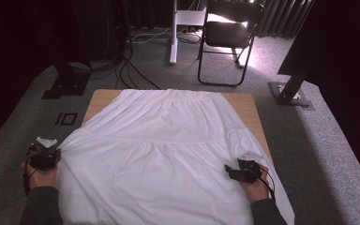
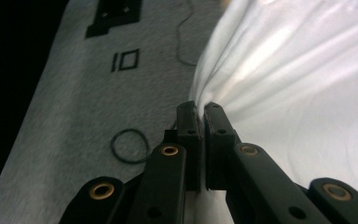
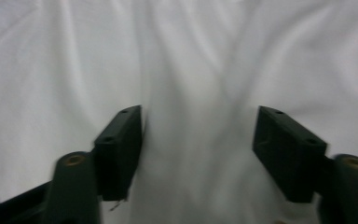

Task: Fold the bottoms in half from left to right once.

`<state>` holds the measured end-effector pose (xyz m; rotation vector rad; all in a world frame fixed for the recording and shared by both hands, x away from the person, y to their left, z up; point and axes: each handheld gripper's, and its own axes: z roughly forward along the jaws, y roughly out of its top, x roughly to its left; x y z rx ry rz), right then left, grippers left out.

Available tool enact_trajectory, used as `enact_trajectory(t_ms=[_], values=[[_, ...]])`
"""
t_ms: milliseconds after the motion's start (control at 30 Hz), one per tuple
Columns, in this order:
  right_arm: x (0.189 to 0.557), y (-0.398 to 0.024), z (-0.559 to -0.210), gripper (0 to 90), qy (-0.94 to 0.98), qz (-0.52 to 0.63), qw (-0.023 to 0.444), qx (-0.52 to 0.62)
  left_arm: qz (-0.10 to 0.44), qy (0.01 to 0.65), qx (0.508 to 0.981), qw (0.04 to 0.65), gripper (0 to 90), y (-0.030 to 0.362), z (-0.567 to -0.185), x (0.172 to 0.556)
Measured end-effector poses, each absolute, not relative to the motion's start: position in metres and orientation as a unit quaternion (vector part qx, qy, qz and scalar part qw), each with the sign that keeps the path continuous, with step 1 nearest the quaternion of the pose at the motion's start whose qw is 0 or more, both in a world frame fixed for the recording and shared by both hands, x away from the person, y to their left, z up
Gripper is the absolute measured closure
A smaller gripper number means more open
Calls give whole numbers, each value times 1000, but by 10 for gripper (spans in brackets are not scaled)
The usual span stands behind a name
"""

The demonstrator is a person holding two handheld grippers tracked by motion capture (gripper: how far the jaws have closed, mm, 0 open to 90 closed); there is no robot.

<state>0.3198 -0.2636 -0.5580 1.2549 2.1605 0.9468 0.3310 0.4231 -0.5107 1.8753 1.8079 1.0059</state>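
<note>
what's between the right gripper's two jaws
A strip of the white cloth, seen in the right gripper view. The right gripper is open, its jaws standing apart on either side of a soft fold, not yet pinching it.

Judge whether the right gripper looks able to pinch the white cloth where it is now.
Probably yes. The right gripper has its jaws apart directly over the white cloth, with fabric bunched between them and nothing in the way.

Cloth [image 1: 168,150] covers the table [image 1: 101,98]; chair [image 1: 229,33] stands behind it
</note>
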Motion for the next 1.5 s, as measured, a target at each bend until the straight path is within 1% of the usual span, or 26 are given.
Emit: enact_trajectory(t_ms=[67, 100, 200, 233, 333, 433, 500, 567, 600, 633, 667, 767, 833, 933, 1067, 1167, 1233, 1300, 1400, 1433, 1467, 1500], values=[[312, -268, -546, 419, 780, 338, 278, 448, 361, 646, 653, 163, 878, 430, -509, 331], [310, -273, -540, 430, 770, 338, 291, 456, 365, 646, 651, 160, 878, 432, -508, 330], [308, -301, -530, 439, 732, 343, 307, 501, 368, 641, 655, 159, 878, 434, -506, 328], [309, -310, -531, 433, 726, 329, 308, 520, 369, 638, 657, 156, 878, 433, -506, 327], [311, -329, -544, 399, 719, 308, 286, 554, 374, 634, 660, 149, 878, 431, -507, 328], [313, -336, -553, 406, 719, 294, 273, 567, 374, 638, 657, 151, 878, 432, -507, 329], [316, -338, -558, 458, 722, 273, 268, 577, 375, 637, 658, 147, 878, 433, -506, 331], [317, -343, -558, 623, 725, 288, 247, 575, 376, 638, 656, 145, 878, 435, -505, 332], [317, -344, -557, 714, 726, 284, 250, 574, 377, 638, 656, 144, 878, 436, -505, 332], [318, -346, -556, 774, 723, 273, 259, 580, 379, 641, 651, 144, 878, 438, -504, 332], [319, -350, -556, 814, 717, 265, 264, 588, 381, 644, 648, 142, 878, 440, -503, 333], [321, -359, -557, 838, 699, 265, 263, 609, 386, 652, 638, 141, 878, 443, -499, 333], [319, -357, -557, 839, 701, 265, 267, 606, 387, 645, 641, 151, 878, 439, -494, 331], [319, -355, -557, 809, 700, 267, 267, 606, 388, 627, 648, 188, 877, 425, -481, 323], [319, -356, -558, 791, 698, 273, 265, 607, 376, 594, 655, 278, 877, 403, -451, 310], [318, -356, -558, 789, 698, 277, 266, 605, 375, 548, 668, 337, 876, 378, -423, 301], [318, -356, -559, 789, 698, 278, 265, 604, 363, 514, 678, 379, 877, 355, -404, 298], [318, -355, -559, 790, 699, 279, 265, 602, 352, 470, 692, 420, 877, 325, -387, 296], [318, -354, -559, 791, 700, 279, 267, 601, 341, 396, 714, 466, 877, 265, -364, 292], [318, -354, -559, 791, 700, 279, 267, 601, 341, 396, 714, 466, 877, 265, -364, 292], [318, -354, -559, 792, 700, 279, 267, 600, 328, 338, 738, 484, 877, 217, -356, 291], [318, -353, -559, 793, 701, 278, 268, 599, 322, 320, 746, 487, 877, 199, -355, 291]])
